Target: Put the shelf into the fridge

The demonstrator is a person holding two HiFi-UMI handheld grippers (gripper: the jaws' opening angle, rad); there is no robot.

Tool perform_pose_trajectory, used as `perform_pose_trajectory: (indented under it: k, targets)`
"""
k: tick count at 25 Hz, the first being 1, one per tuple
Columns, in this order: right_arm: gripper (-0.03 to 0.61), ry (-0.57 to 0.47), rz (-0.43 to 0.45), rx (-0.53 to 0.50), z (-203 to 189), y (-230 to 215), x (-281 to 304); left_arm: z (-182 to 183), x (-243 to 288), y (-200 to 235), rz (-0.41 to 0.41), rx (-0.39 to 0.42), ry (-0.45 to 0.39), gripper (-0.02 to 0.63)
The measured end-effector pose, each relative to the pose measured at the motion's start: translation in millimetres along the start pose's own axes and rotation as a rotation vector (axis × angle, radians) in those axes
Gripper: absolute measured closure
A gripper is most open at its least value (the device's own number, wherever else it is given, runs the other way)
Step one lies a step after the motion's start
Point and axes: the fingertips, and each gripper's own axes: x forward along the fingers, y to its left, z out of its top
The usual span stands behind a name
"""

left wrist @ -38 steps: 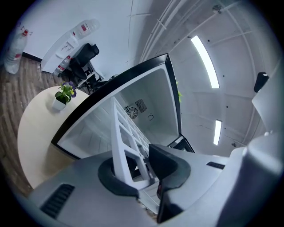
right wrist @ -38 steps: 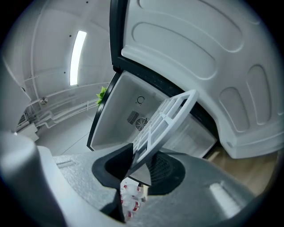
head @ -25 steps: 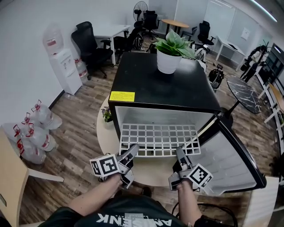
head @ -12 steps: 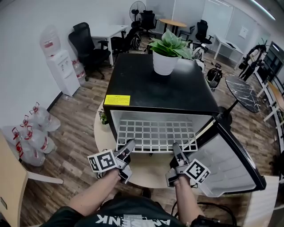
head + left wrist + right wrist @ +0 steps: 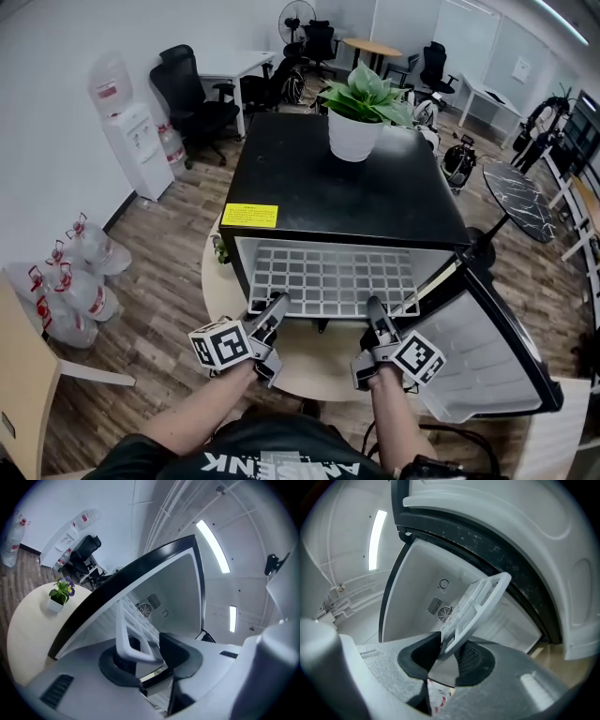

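Observation:
The white grid shelf [image 5: 328, 279] lies flat inside the black mini fridge [image 5: 347, 178], with its front edge near the opening. The fridge door [image 5: 487, 347] hangs open to the right. My left gripper [image 5: 275, 306] is at the shelf's front left edge. In the left gripper view the shelf rim [image 5: 124, 630] sits between the opening jaws of that gripper [image 5: 147, 651], with a gap to one pad. My right gripper [image 5: 375, 307] is shut on the front right edge. The shelf [image 5: 480, 599] is pinched between that gripper's [image 5: 446, 653] pads.
A potted plant [image 5: 354, 131] stands on the fridge top. The fridge sits on a round pale table [image 5: 309, 361], with a small plant [image 5: 221, 246] beside it. A water dispenser [image 5: 131, 131] and water bottles [image 5: 80, 281] are at the left; office chairs behind.
The shelf has slid deeper into the fridge and both grippers have moved forward with it. The left jaws have spread apart from the shelf rim.

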Motion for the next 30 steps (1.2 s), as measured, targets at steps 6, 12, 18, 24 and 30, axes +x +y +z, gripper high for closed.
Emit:
perform_pose_trajectory:
  k: [6, 12, 18, 24, 30]
  targets:
    - [0.489, -0.016, 0.044, 0.151, -5, 7, 7, -31, -15, -17, 0.03, 0.125, 0.003, 0.531]
    - [0.485, -0.003, 0.033, 0.056, 4, 5, 17, -23, -5, -13, 0.071, 0.172, 0.003, 0.538]
    - [0.465, 0.044, 0.05, -0.018, 0, 7, 14, -19, -2, -10, 0.082, 0.187, -0.016, 0.534]
    - [0.457, 0.016, 0.014, -0.085, -6, 6, -12, -12, 9, -5, 0.108, 0.181, -0.018, 0.532]
    - [0.483, 0.019, 0.021, -0.209, 0, 12, -2, 1, 22, 2, 0.131, 0.179, -0.023, 0.532]
